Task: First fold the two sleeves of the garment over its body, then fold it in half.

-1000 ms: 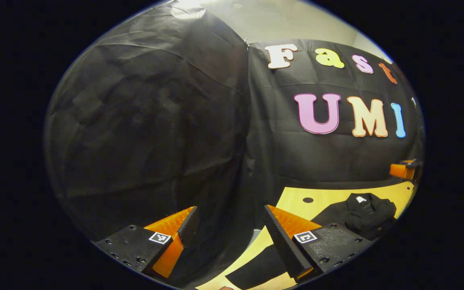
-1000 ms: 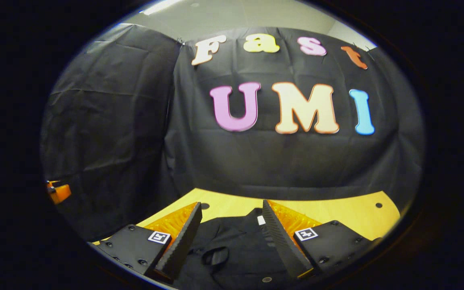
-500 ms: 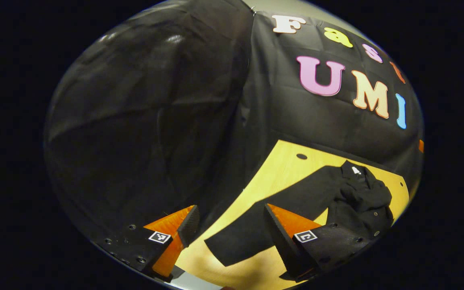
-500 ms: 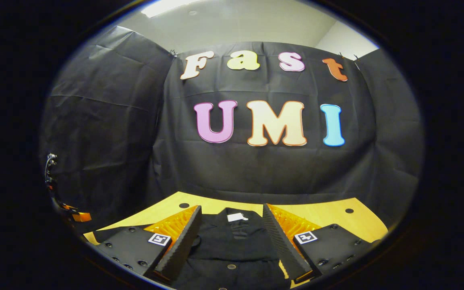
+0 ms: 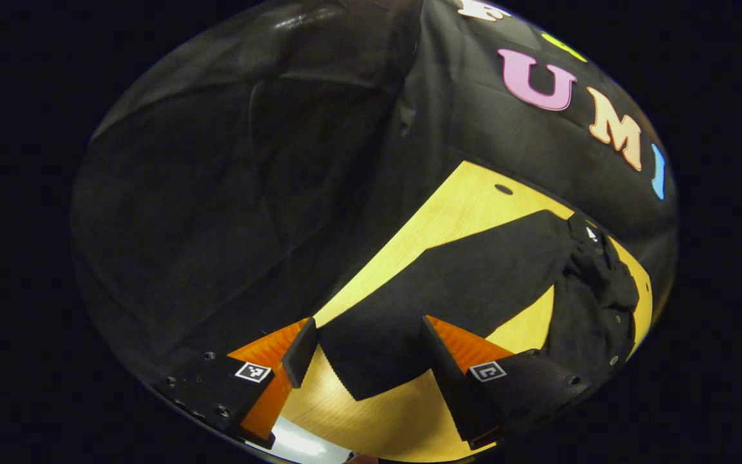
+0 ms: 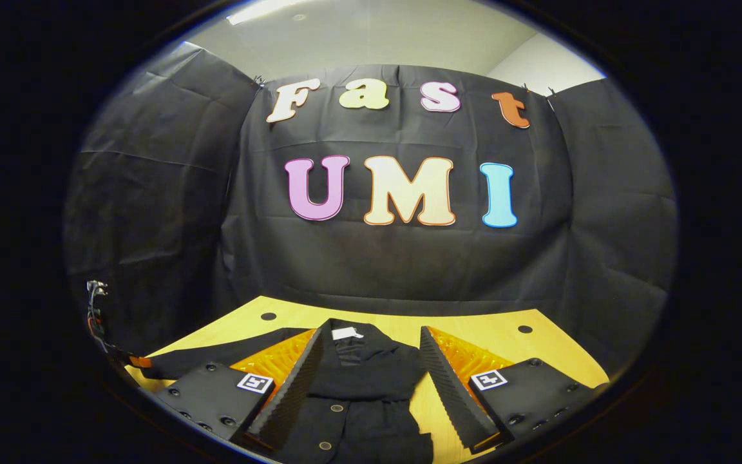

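Left tongs (image 5: 368, 361) are spread wide over the cuff of the outstretched sleeve (image 5: 448, 283), nothing pinched. Right tongs (image 6: 368, 380), also spread, hover above the black jacket (image 6: 358, 386) lying on the yellow table (image 6: 493, 338). First sleeve fold seems about to begin: next, lower, pinch the cuff, carry it across the body.

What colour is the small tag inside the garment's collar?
White. The tag stands out against the black garment, clearest in the right gripper view.
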The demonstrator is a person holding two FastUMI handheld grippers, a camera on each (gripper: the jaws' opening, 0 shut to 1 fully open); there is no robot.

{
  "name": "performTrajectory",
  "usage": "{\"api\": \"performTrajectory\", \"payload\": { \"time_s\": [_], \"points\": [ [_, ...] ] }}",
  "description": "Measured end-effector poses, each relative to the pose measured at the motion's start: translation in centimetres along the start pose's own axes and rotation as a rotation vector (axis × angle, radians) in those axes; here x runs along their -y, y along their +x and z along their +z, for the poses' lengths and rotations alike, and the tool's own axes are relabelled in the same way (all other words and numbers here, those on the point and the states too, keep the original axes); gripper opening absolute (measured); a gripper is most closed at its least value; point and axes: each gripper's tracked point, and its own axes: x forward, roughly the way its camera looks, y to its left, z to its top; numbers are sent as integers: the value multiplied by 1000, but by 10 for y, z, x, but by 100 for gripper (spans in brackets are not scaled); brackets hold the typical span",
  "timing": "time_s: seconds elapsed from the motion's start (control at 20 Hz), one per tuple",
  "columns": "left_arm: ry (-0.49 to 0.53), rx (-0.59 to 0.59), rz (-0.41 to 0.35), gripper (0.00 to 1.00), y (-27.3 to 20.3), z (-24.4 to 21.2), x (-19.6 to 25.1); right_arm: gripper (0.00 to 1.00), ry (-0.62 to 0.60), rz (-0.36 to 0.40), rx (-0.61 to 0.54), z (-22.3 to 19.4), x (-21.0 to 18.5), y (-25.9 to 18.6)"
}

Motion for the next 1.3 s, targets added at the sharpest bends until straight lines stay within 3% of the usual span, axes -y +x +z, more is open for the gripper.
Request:
{"api": "performTrajectory", "payload": {
  "time_s": [0.15, 0.35, 0.45, 0.6, 0.65, 0.7, 0.8, 0.95, 1.3],
  "points": [
    [-23, -42, 17, 95, 4, -15, 1, 94, -6, -20, 3, 1, 13, -9],
    [54, -45, 45, 95, 10, -20, 1, 94, -1, -46, 12, 2, 32, -21],
    [96, -29, 24, 79, 9, -17, 9, 94, 4, -57, 13, 0, 41, -27],
    [84, -32, 7, 38, 10, -19, 21, 94, 11, -76, 15, -2, 55, -36],
    [71, -29, -1, 29, 8, -19, 25, 94, 17, -81, 17, -3, 59, -39],
    [60, -25, -5, 12, 10, -19, 25, 94, 23, -86, 22, -2, 63, -41],
    [46, -24, -14, 0, 9, -18, 22, 94, 33, -98, 29, -1, 69, -45],
    [1, -35, -38, 0, 4, -7, 30, 94, 40, -100, 26, -3, 71, -44],
    [93, 188, -199, 0, -19, 104, 92, 95, 37, -81, 11, -8, 57, -41]
  ]
}}
